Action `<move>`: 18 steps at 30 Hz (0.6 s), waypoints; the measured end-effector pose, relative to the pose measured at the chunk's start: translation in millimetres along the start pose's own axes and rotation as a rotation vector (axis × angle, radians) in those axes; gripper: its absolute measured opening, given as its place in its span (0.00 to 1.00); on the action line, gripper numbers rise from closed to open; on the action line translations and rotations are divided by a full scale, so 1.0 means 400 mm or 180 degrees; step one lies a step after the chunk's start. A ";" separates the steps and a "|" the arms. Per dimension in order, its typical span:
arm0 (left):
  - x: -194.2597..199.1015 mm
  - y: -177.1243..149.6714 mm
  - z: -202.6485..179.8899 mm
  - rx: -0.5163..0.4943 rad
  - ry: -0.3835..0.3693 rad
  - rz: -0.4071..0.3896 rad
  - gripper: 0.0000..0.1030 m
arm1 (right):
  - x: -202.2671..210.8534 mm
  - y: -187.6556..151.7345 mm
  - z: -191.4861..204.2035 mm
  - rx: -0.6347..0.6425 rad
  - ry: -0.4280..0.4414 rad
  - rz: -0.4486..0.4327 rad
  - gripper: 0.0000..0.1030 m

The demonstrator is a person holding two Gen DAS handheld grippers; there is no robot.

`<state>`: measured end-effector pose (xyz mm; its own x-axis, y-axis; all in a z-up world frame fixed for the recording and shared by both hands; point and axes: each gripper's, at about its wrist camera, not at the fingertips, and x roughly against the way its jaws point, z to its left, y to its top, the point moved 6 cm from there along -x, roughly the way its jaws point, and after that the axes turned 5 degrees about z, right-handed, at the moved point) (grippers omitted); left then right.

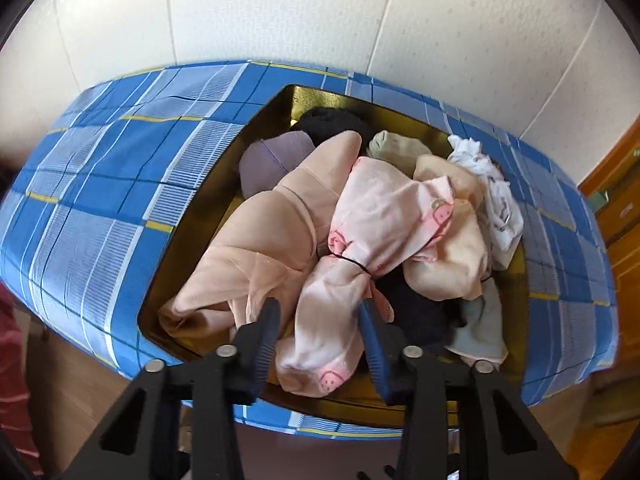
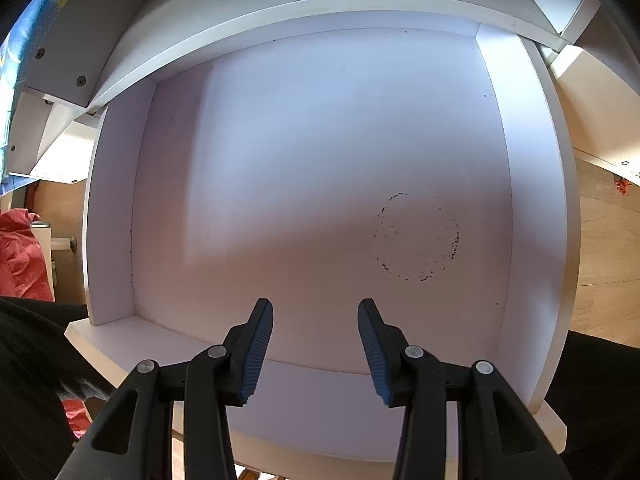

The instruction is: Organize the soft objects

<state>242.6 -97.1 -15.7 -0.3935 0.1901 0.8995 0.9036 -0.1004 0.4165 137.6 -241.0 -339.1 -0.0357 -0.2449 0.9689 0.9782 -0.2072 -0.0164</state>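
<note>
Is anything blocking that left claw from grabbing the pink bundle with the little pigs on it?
Nothing visible. The left gripper is open with its fingers on either side of the pink piglet bundle, which lies on top of the pile in the tray.

Left gripper [image 1: 320, 320] and right gripper [image 2: 316, 322] both hold their jaws apart
</note>
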 end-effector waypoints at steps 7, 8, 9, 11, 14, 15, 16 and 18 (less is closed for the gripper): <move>-0.050 0.009 -0.034 -0.0173 0.0007 0.0065 0.33 | 0.000 0.001 0.000 -0.0017 0.0014 -0.0003 0.43; -0.051 0.009 -0.037 -0.0210 0.0034 0.0045 0.33 | 0.001 0.001 0.002 -0.0006 0.0014 -0.0010 0.43; -0.050 0.007 -0.038 -0.0232 0.0045 0.0032 0.33 | 0.004 -0.001 0.007 0.0003 0.0012 -0.0021 0.43; -0.040 0.001 -0.040 -0.0280 0.0032 -0.0006 0.34 | 0.011 -0.002 0.004 0.0009 -0.0005 -0.0051 0.43; 0.015 -0.023 -0.029 -0.0311 0.0009 -0.0229 0.52 | 0.024 0.003 -0.006 -0.0011 -0.0009 -0.0107 0.43; 0.035 -0.031 -0.024 -0.0325 0.0020 -0.0316 0.67 | 0.027 0.003 -0.006 -0.0004 -0.0016 -0.0121 0.43; 0.061 -0.045 -0.020 -0.0349 0.0039 -0.0431 0.82 | 0.032 0.002 -0.004 0.0011 -0.0025 -0.0143 0.44; 0.113 -0.083 -0.010 -0.0429 0.0081 -0.0671 0.90 | 0.050 -0.001 0.007 0.0082 -0.0053 -0.0225 0.48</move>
<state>193.9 -89.1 11.7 -0.5766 0.1960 0.7931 0.7709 -0.1909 0.6077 137.0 -243.3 -318.9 -0.1017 -0.2149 0.9713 0.9783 -0.1990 0.0584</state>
